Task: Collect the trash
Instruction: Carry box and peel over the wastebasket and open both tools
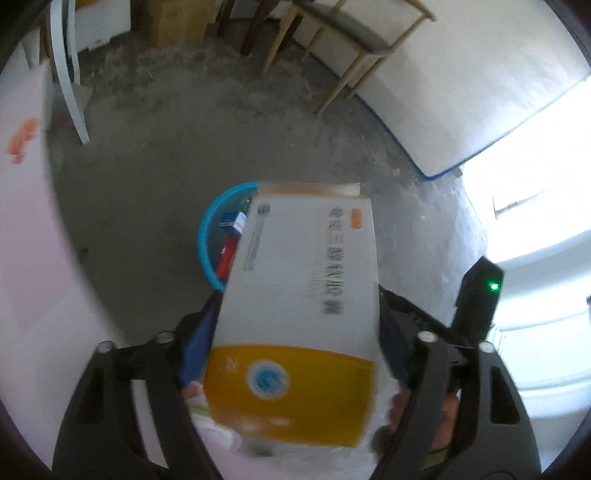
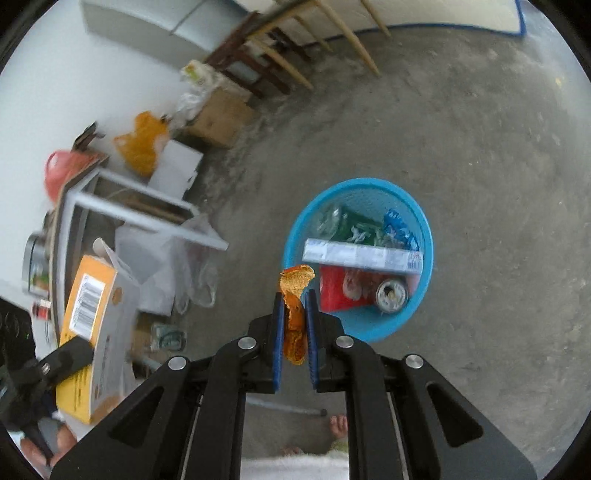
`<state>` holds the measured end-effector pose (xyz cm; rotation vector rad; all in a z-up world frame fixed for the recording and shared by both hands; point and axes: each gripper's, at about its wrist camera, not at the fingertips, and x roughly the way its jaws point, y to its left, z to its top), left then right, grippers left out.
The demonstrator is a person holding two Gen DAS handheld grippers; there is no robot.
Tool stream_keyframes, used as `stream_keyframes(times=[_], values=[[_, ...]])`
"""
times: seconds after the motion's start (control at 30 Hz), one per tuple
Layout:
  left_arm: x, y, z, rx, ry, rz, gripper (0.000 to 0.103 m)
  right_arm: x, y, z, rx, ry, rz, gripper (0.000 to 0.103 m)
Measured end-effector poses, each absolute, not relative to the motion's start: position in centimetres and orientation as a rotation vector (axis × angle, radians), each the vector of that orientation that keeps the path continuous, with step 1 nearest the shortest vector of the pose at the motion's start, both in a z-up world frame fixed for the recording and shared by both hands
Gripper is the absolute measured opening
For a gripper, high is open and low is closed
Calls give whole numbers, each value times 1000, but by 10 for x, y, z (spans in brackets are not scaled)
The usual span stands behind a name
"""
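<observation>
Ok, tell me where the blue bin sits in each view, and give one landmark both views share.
Left wrist: the bin is centre-left on the floor, mostly hidden behind the box between the left gripper's jaws.
Right wrist: the bin is right of centre, fully visible, just beyond the peel in the right gripper.
Shared landmark: the wooden chair by the back wall.
</observation>
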<state>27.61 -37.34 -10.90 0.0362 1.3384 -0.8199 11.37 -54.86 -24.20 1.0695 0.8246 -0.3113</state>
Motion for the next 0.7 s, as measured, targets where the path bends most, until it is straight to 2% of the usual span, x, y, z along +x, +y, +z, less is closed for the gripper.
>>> stream_keyframes(times=[0.07, 0.1, 0.13, 0.23, 0.43, 0.67, 0.7], values=[[287, -394, -127, -2, 1368, -813, 87, 131, -565, -267, 1087, 843, -348, 24], [292, -401, -133, 5, 1382, -797, 87, 140, -572, -282, 1073, 866, -375, 37], [296, -405, -142, 10, 1404, -774, 87, 148, -578, -297, 1065, 898, -405, 41], [300, -401, -149, -25, 1429, -765, 87, 155, -587, -332, 1098, 960, -431, 41], [296, -379, -130, 20, 1358, -783, 87, 146, -581, -347, 1105, 972, -413, 41], [278, -322, -72, 16, 1211, -842, 87, 123, -572, -315, 1097, 915, -388, 41], [275, -313, -65, 18, 1191, -856, 87, 117, -569, -306, 1089, 903, -375, 44]])
